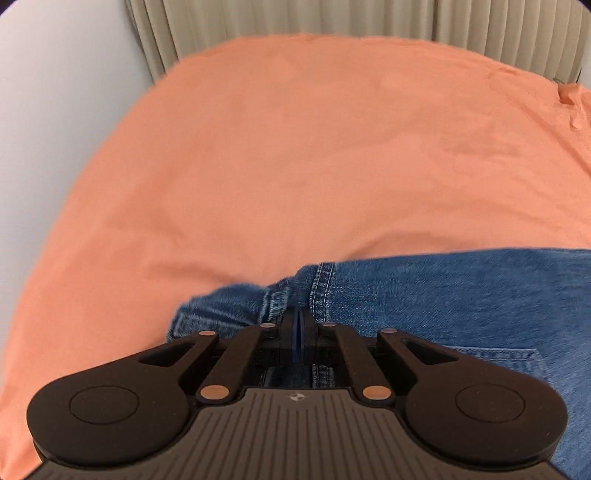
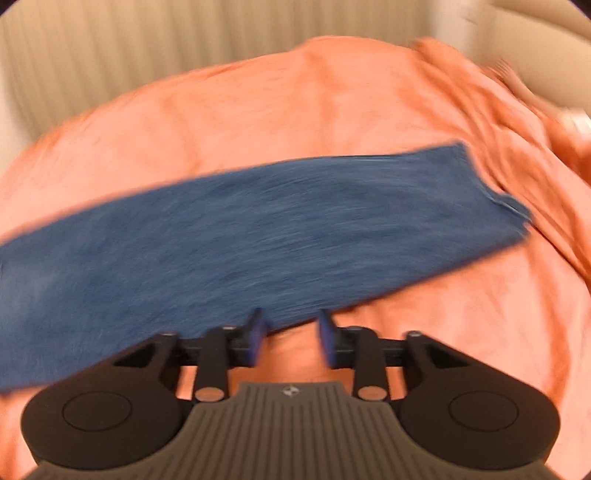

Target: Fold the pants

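On the bed: blue denim pants (image 1: pixel 461 295) lie spread over an orange, lightly creased bed sheet (image 1: pixel 295 147), near its front edge.
Left view, pants: stitched seam and bunched fabric sit right at the gripper tips; a back pocket outline shows toward the lower right, and the denim runs off the right edge of the picture.
Left gripper (image 1: pixel 298 341): black two-finger tongs with blue pads pressed together, pinching the bunched denim at the seam.
Right view, pants: a long flat band of denim (image 2: pixel 258 229) stretches slantwise across the sheet (image 2: pixel 295 103), its hem end toward the far right side of the bed; the picture is motion-blurred, so detail is lost.
Right gripper (image 2: pixel 291 339): black tongs held partly apart, blue pads (image 2: pixel 258 334) with a clear gap, nothing between them; the tips hover at the near edge of the denim band, over bare sheet.
Behind the bed: pale pleated curtain (image 1: pixel 332 18) along the far edge; plain white wall (image 1: pixel 55 110) at the left side.
Far right corner: sheet rumpled into folds.
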The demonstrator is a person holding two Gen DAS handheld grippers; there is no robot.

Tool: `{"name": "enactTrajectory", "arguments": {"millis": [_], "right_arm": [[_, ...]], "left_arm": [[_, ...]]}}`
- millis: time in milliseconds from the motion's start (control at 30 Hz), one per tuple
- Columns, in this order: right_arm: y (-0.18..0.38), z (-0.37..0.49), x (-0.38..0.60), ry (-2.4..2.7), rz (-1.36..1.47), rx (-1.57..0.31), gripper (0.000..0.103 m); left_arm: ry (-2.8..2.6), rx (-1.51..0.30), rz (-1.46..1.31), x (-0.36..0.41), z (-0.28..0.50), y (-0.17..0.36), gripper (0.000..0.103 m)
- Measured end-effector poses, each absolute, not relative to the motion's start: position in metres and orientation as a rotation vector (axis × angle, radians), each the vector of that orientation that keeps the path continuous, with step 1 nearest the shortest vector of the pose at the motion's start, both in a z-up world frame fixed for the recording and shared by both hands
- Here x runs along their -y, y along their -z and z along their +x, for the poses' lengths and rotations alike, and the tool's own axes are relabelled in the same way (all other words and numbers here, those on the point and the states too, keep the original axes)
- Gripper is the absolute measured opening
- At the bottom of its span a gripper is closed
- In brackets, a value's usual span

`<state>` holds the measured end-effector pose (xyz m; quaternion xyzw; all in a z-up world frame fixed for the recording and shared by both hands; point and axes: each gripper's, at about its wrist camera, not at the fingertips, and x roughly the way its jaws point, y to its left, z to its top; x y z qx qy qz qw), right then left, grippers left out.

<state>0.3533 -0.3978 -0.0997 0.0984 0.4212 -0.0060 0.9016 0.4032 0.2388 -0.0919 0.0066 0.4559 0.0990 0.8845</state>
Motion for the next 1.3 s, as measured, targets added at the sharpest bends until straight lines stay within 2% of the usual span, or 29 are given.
{"name": "enactTrajectory", "arguments": {"millis": [67, 100, 133, 167, 400, 467, 567, 800, 1000, 1033, 1067, 1133, 1300], "right_arm": [[0.094, 0.347, 0.43, 0.044, 0.33, -0.841, 0.052], [0.09, 0.342, 0.447, 0.055, 0.403, -0.828, 0.053], [0.088, 0.338, 0.464, 0.071, 0.469, -0.808, 0.056], [0.086, 0.334, 0.48, 0.089, 0.532, -0.787, 0.06], [0.099, 0.334, 0.574, 0.184, 0.82, -0.71, 0.062], [0.111, 0.344, 0.598, 0.217, 0.867, -0.699, 0.059], [0.133, 0.353, 0.626, 0.273, 0.927, -0.67, 0.056], [0.177, 0.376, 0.666, 0.245, 1.061, -0.634, 0.056], [0.205, 0.398, 0.675, 0.165, 1.094, -0.642, 0.043], [0.208, 0.399, 0.677, 0.155, 1.105, -0.64, 0.037], [0.211, 0.402, 0.678, 0.151, 1.105, -0.639, 0.027], [0.213, 0.406, 0.679, 0.145, 1.083, -0.635, 0.017], [0.196, 0.404, 0.67, 0.109, 0.928, -0.57, 0.012]], "left_arm": [[-0.226, -0.907, -0.003, -0.23, 0.391, 0.078, 0.009], [-0.223, -0.887, -0.007, -0.227, 0.388, 0.071, 0.014], [-0.197, -0.871, -0.016, -0.219, 0.382, 0.065, 0.026], [-0.162, -0.862, -0.031, -0.21, 0.379, 0.059, 0.03], [0.062, -0.867, -0.047, -0.112, 0.375, 0.038, 0.03], [0.133, -0.875, -0.016, -0.079, 0.382, 0.04, 0.03], [0.272, -0.9, 0.041, -0.03, 0.392, 0.05, 0.03], [0.475, -0.942, 0.155, 0.082, 0.413, 0.084, 0.03], [0.561, -0.945, 0.226, 0.149, 0.43, 0.107, 0.03], [0.568, -0.944, 0.235, 0.158, 0.43, 0.108, 0.03], [0.572, -0.941, 0.246, 0.169, 0.436, 0.111, 0.03], [0.576, -0.934, 0.259, 0.183, 0.446, 0.115, 0.03], [0.557, -0.908, 0.255, 0.217, 0.479, 0.128, 0.028]]}}
